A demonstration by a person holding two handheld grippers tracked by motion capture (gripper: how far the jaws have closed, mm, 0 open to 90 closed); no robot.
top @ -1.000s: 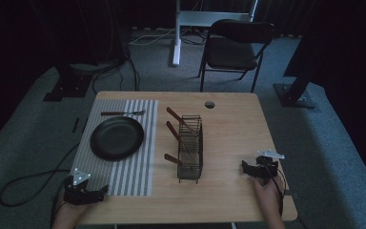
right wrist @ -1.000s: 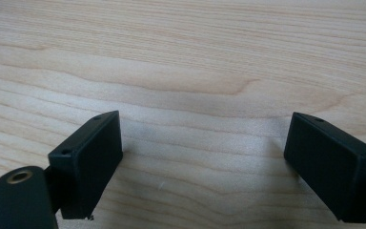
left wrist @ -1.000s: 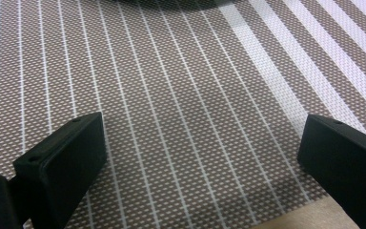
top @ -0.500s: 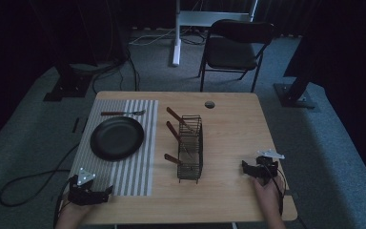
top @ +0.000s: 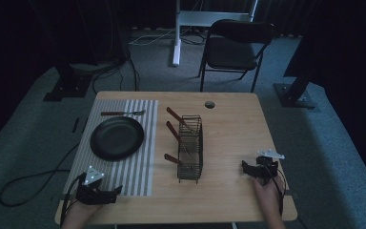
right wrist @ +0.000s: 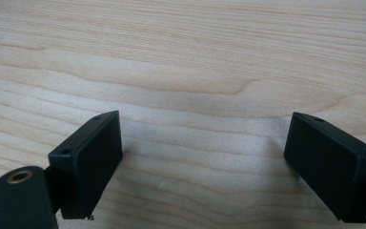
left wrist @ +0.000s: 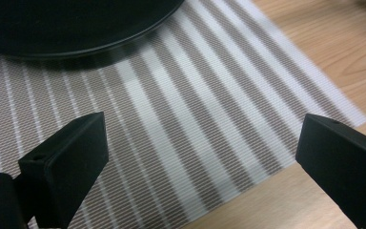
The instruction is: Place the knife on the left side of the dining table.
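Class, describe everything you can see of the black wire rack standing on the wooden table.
The black wire rack is a narrow, upright basket of thin dark metal rods forming a grid, open at the top. It stands near the middle of the light wooden table, just right of the striped grey-and-white placemat. Three wooden-handled utensils rest in it, handles slanting out leftward. Neither gripper touches it.

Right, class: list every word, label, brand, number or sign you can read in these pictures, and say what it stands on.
None: no readable text anywhere.
The black plate, striped placemat, wire rack, wooden table and both grippers' jaws carry no print.
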